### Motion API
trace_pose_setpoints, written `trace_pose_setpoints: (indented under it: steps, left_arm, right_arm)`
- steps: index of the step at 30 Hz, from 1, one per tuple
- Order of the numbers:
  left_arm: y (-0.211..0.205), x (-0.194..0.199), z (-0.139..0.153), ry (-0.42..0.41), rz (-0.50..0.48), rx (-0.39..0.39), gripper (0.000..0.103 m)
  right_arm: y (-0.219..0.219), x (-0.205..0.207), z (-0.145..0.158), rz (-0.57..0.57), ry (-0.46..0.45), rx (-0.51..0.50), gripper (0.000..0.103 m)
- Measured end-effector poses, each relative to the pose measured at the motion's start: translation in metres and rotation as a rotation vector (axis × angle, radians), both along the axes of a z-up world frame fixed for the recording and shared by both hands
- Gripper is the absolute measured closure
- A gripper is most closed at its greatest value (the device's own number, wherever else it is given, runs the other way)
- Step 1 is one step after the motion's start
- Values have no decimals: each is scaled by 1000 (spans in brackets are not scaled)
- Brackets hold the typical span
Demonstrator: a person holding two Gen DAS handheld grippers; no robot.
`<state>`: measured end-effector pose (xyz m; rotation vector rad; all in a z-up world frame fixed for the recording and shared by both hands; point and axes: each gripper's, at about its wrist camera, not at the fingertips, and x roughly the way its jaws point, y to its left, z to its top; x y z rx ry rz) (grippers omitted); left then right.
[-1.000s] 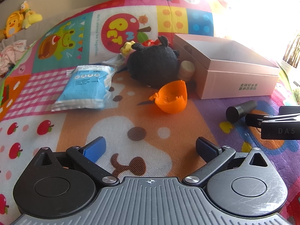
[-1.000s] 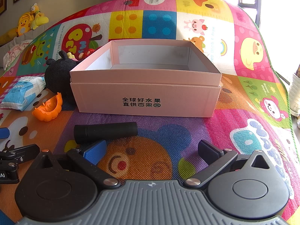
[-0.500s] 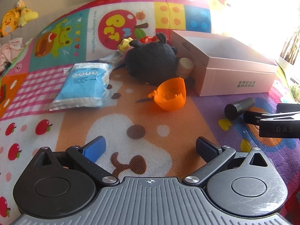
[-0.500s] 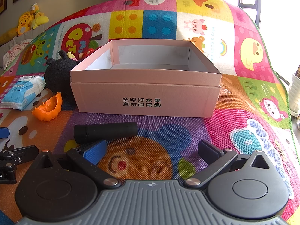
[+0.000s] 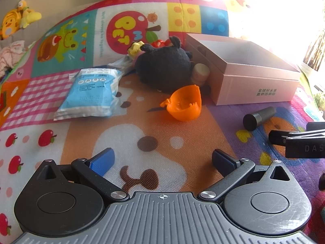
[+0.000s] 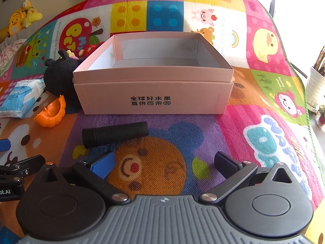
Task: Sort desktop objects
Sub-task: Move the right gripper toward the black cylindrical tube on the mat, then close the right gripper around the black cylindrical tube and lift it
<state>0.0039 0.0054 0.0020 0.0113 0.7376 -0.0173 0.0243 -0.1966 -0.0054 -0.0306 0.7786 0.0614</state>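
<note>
Sorting is being set up: both tongs, left (image 5: 162, 158) and right (image 6: 163, 162), are being held wide apart and empty. A black tube (image 6: 114, 134) is lying at 11 o'clock of the right tongs, before the empty box (image 6: 154, 93), probably for the first pick.

We get strong daylight from the right; the left wrist view blows out top right, washing the box (image 5: 256, 77) far wall. Fisheye bends the mat (image 6: 264, 93) edges in both. Soft shadows fall left of objects. Toys (image 5: 18, 21) far left look slightly soft, maybe blur.
</note>
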Motion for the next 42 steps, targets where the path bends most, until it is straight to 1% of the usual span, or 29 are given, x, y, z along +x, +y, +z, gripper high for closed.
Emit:
trace_pose_setpoints:
  steps: [5, 8, 11, 14, 16, 18, 20, 22, 24, 28, 31, 35, 37, 39, 41, 42]
  left_arm:
    - [-1, 2, 1, -3, -10, -3, 0]
    - [-3, 12, 3, -7, -31, -2, 0]
    - [-9, 25, 7, -25, -72, 3, 0]
    - [-18, 39, 10, -51, -107, 25, 0]
    - [-22, 48, 9, -63, -92, 57, 0]
    - [-21, 54, 7, -68, -68, 70, 0]
    - [-15, 60, 6, -58, -35, 63, 0]
    - [-8, 63, 5, -38, -7, 40, 0]
    - [-1, 60, 5, -38, 12, 29, 0]
    - [7, 52, 5, -55, 36, 85, 0]
    - [20, 48, 6, -58, 79, 49, 0]
    - [41, 45, 7, -65, 147, -50, 0]
    - [50, 45, 6, -55, 171, -104, 0]
    - [54, 45, 5, -63, 178, -132, 0]
    - [53, 44, 5, -66, 176, -129, 0]
    - [53, 43, 5, -69, 170, -130, 0]
  right_arm:
    - [6, -17, -1, 13, 1, -17, 0]
    - [6, -19, -2, 9, -7, -10, 0]
    - [6, -21, -3, 6, -13, -12, 0]
    - [6, -20, -3, 4, -11, -14, 0]
    - [7, -19, -2, 4, -12, -14, 0]
    - [6, -20, -2, 6, -17, -11, 0]
    - [6, -22, -2, 11, -18, -9, 0]
    - [6, -21, -1, 13, -15, -7, 0]
    - [5, -20, -1, 18, -9, -6, 0]
    - [4, -18, -1, 34, -5, -2, 0]
    - [5, -16, 0, 55, -1, -1, 0]
    - [12, -6, 4, 145, -9, 23, 0]
    - [19, 1, 7, 169, -29, 27, 0]
    - [25, 8, 7, 184, -47, 19, 0]
    - [31, 14, 7, 191, -57, 0, 11]
    - [33, 17, 7, 201, -52, -3, 19]
